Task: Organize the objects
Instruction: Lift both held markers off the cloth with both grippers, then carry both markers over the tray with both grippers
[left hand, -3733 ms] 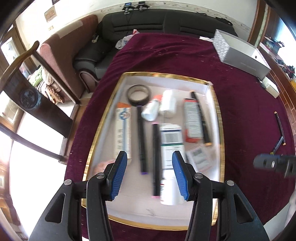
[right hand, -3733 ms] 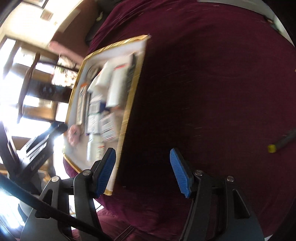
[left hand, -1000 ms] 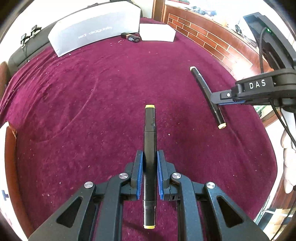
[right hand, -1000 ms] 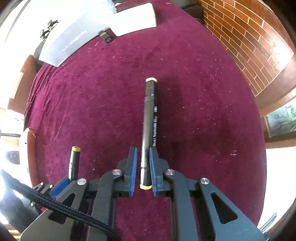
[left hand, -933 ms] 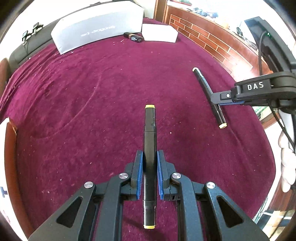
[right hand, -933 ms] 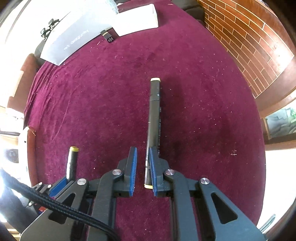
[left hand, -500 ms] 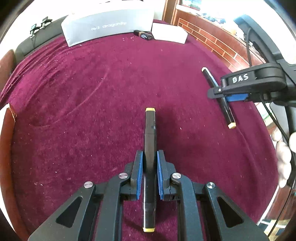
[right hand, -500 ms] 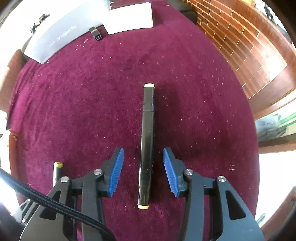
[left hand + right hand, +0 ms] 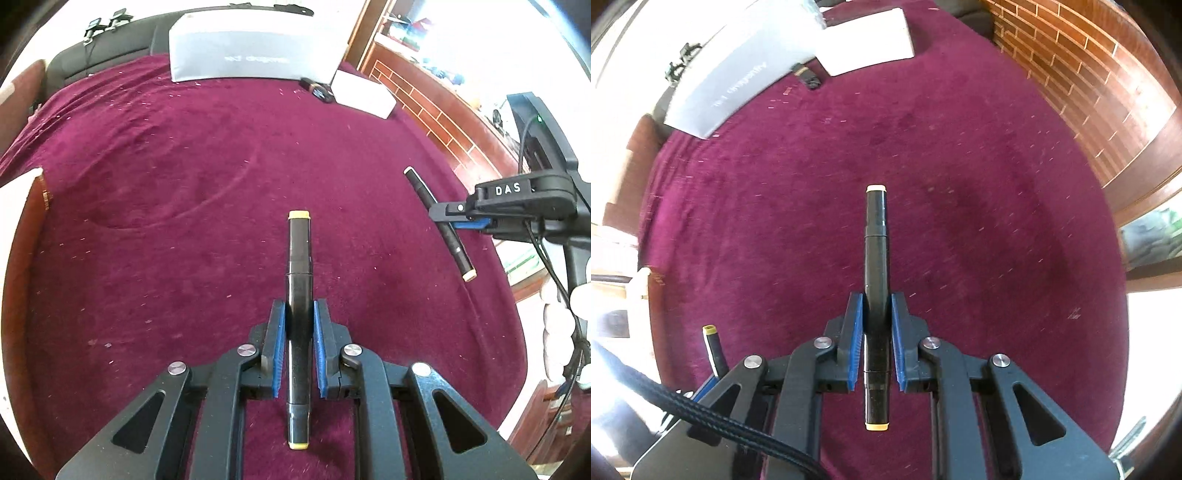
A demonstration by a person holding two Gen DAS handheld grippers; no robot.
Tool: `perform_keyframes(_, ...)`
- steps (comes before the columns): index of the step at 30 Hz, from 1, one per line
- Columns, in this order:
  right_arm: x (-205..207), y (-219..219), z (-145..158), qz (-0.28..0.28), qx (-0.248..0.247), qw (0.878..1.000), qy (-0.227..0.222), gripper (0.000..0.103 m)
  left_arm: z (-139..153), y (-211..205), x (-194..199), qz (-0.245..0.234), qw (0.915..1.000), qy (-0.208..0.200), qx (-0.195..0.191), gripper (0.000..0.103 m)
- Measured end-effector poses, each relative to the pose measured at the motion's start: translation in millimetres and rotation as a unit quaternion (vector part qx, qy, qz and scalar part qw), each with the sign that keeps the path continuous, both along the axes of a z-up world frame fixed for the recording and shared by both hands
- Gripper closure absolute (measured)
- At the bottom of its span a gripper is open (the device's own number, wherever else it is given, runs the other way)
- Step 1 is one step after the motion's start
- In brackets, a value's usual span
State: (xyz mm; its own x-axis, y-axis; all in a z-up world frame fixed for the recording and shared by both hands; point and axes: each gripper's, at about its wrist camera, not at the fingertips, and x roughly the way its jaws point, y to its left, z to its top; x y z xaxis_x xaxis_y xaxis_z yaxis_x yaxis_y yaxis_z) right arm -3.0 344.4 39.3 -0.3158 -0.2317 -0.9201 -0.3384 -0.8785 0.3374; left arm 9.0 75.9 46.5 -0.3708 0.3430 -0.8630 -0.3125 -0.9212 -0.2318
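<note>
My left gripper point(image 9: 298, 312) is shut on a black marker with yellow end caps point(image 9: 300, 258), which points away over the maroon cloth. My right gripper point(image 9: 877, 301) has its jaws closing on a second black marker with cream caps point(image 9: 875, 229); both blue pads press on the barrel. In the left wrist view the right gripper point(image 9: 460, 219) sits at the right edge, gripping that marker point(image 9: 424, 192) around its middle. In the right wrist view the tip of the left marker point(image 9: 714, 345) pokes up at the lower left.
A grey box point(image 9: 255, 55), a white box point(image 9: 364, 92) and a small black item point(image 9: 317, 90) lie at the far edge of the cloth. The tray's rim point(image 9: 31, 221) shows at the left. Brick flooring point(image 9: 1089, 74) lies past the cloth's right edge. A gloved hand point(image 9: 554, 325) holds the right tool.
The right gripper let go of its marker and stood open around it on the cloth, then closed on it again. The left gripper has shifted sideways, still holding its marker.
</note>
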Motion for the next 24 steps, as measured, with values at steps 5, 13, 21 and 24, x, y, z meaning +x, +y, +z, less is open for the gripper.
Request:
perform_keyframes(5, 6, -18, 4, 0.008, -0.057, 0.998, 0.010, 0.090, 11, -18, 8, 0.015, 0.9998, 0.006, 0.015, 0.092)
perform_keyframes(13, 11, -56, 12, 0.035, -0.120, 0.992, 0.020, 0.090, 31, -47, 21, 0.037, 0.9986, 0.016, 0.033, 0.091)
perform_keyframes(21, 5, -111, 29, 0.083, -0.139, 0.986, 0.042, 0.090, 56, -91, 40, 0.070, 0.9949, 0.046, 0.057, 0.091)
perform_keyframes(24, 4, -135, 39, 0.103, -0.138, 0.984, 0.052, 0.090, 67, -110, 45, 0.082, 0.9926, 0.058, 0.067, 0.091)
